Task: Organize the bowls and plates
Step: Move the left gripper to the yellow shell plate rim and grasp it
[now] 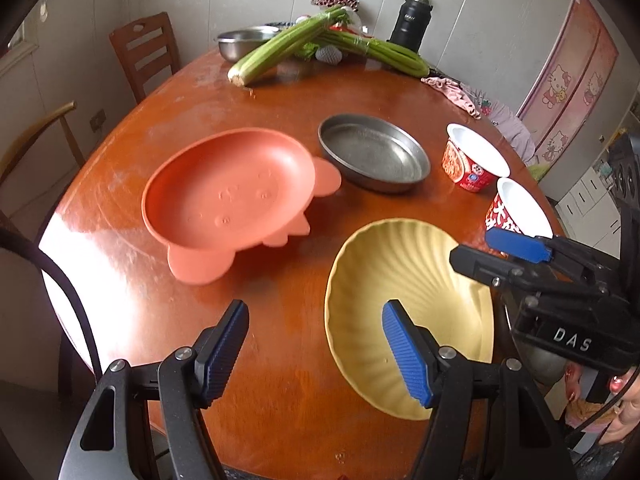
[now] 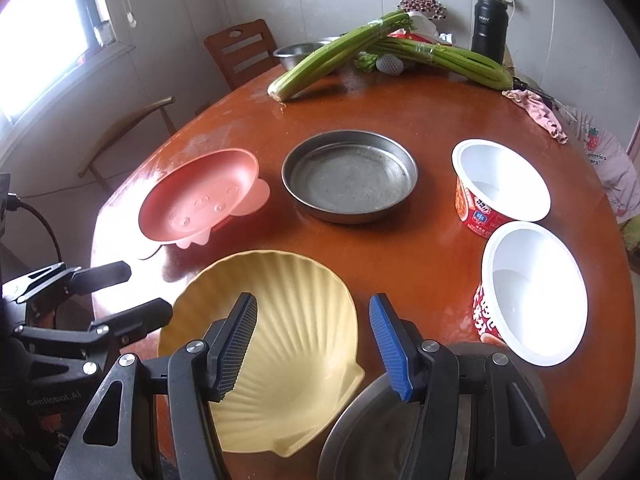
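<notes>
Both claws, left claw (image 1: 314,354) and right claw (image 2: 312,346), hang open and empty over the near shell plate (image 2: 288,344), seemingly poised to lift it, the pink plate (image 1: 228,196) and metal pan (image 2: 350,176) lying beyond.

A yellow shell plate (image 2: 296,364) is seen nearest, upright and empty. Beyond it to the left, a pink plate (image 2: 196,200) lies tilted. A round metal pan (image 2: 350,178) sits mid-table. Two white-lined red cups (image 2: 500,184) (image 2: 532,292) are leaned over at right, mouths open.
</notes>
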Demonstrator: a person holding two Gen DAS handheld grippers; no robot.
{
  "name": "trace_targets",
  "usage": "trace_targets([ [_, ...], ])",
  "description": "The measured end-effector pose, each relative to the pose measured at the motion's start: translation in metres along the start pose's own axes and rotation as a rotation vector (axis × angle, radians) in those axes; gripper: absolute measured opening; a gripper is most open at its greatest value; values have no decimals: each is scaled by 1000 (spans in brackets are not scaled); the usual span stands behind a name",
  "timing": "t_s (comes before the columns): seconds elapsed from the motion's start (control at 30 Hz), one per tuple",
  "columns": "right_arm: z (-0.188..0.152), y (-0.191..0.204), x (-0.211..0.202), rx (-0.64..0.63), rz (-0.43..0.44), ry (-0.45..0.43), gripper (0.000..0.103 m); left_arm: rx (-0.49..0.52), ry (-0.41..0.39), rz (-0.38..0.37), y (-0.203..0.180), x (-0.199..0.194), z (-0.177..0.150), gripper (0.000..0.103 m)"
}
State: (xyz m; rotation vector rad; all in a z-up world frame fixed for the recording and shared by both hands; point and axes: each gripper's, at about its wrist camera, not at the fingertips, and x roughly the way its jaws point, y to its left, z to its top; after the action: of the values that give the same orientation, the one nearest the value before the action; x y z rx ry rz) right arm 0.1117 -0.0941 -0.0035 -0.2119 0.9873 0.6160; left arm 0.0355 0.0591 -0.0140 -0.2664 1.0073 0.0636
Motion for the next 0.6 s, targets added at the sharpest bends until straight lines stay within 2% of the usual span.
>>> trace_targets([
  [0.2, -2, -2, 6, 1, 3, 18, 60, 8, 46, -38, -9, 10, -11, 69],
  [0.6, 0, 0, 22, -16, -18, 56, 60, 17, 94, -25, -19, 26, -17, 69],
])
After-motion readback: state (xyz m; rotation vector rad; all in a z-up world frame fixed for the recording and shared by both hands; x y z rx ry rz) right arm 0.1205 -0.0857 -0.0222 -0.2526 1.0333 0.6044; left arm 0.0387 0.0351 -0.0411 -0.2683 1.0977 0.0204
